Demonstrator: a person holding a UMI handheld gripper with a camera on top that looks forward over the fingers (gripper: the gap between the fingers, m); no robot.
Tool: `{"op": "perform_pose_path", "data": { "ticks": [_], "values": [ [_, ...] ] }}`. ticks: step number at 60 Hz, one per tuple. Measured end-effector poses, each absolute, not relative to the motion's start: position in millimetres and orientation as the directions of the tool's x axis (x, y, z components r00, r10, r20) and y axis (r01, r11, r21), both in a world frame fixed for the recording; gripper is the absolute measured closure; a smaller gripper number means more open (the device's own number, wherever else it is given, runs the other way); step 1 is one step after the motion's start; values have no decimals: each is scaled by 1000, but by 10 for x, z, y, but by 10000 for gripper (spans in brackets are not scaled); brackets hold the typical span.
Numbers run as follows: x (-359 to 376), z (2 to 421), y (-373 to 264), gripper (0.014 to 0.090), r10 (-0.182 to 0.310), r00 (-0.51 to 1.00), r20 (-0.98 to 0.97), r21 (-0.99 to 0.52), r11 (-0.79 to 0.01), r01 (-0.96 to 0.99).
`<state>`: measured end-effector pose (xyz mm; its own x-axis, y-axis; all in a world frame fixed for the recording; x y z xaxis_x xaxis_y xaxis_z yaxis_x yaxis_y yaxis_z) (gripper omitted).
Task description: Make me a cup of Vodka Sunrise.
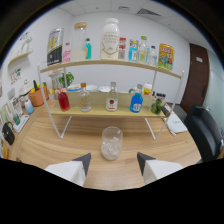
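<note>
Standing on the wooden worktop [60, 145] at twelve o'clock, just ahead of the gripper [113, 159], the glass of ice [111, 142] awaits its pour. Its jaws are apart and hold nothing. Judging by this, the spirit comes next: reach past the glass to the clear bottle with the red label [112, 97] on the lower shelf [100, 112], flanked by a red bottle [63, 99] at ten o'clock and a blue bottle [136, 101] at one.

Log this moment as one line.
tongs: open, empty | glass: holds ice, upright on table, just ahead | bottles on lower shelf: untouched
</note>
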<state>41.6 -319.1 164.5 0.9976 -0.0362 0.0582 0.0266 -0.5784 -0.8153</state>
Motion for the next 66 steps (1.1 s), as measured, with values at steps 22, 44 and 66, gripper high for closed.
{"op": "perform_pose_path", "data": {
  "ticks": [22,44,66],
  "values": [
    [144,1548,-3511,189,-61,998,25,-817,-576,-15],
    [-944,1973,-2911,187,42,998,-46,-919,-393,-25],
    [-1368,2080,-1725,201,50,998,-30,-959,-284,-15]
  ]
}}
